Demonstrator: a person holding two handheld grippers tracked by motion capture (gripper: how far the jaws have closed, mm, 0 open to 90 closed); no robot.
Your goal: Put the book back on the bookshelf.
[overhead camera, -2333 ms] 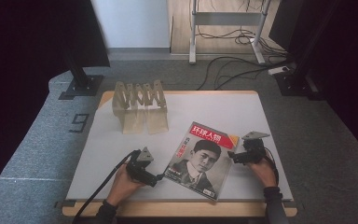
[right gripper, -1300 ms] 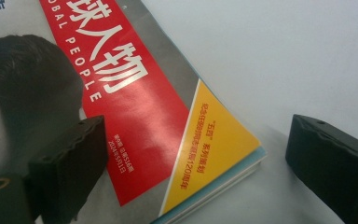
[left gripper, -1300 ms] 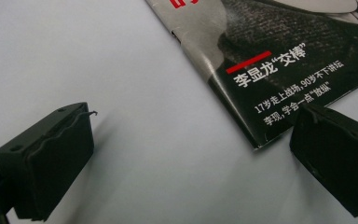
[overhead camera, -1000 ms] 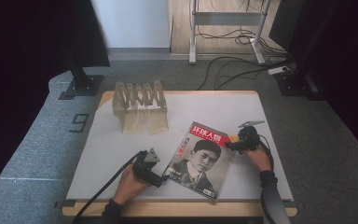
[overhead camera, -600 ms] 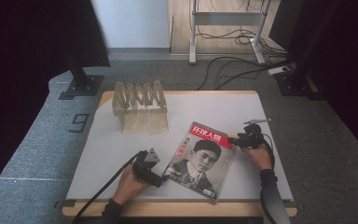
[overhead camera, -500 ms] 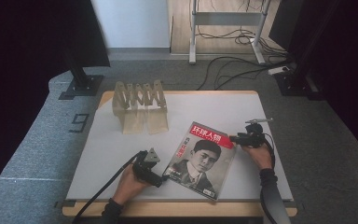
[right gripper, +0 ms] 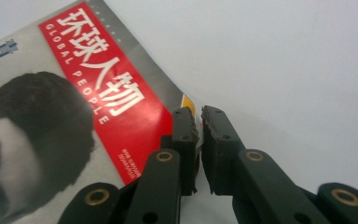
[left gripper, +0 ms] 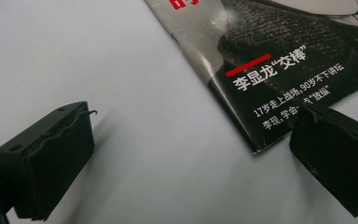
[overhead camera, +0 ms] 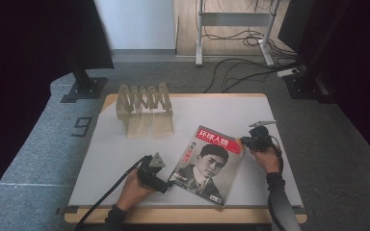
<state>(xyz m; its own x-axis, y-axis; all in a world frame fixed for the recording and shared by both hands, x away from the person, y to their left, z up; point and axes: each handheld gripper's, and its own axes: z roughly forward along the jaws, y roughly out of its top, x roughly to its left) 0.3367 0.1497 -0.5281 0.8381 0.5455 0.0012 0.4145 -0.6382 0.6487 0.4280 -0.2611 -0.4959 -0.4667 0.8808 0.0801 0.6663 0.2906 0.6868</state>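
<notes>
- Gripping the glossy portrait-cover magazine [overhead camera: 207, 163] at its 2 o'clock corner: right tool [right gripper: 199, 122], jaws just closed.
- Left tool [left gripper: 186, 154] released, straddling the 7 o'clock corner on the white worktop [overhead camera: 125, 144].

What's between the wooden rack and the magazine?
Nothing. In the high view, only bare white table lies between the rack and the magazine.

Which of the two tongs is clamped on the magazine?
The right tongs, shut on the magazine at its top corner by the red title. The left tongs stand wide open at its lower corner.
</notes>
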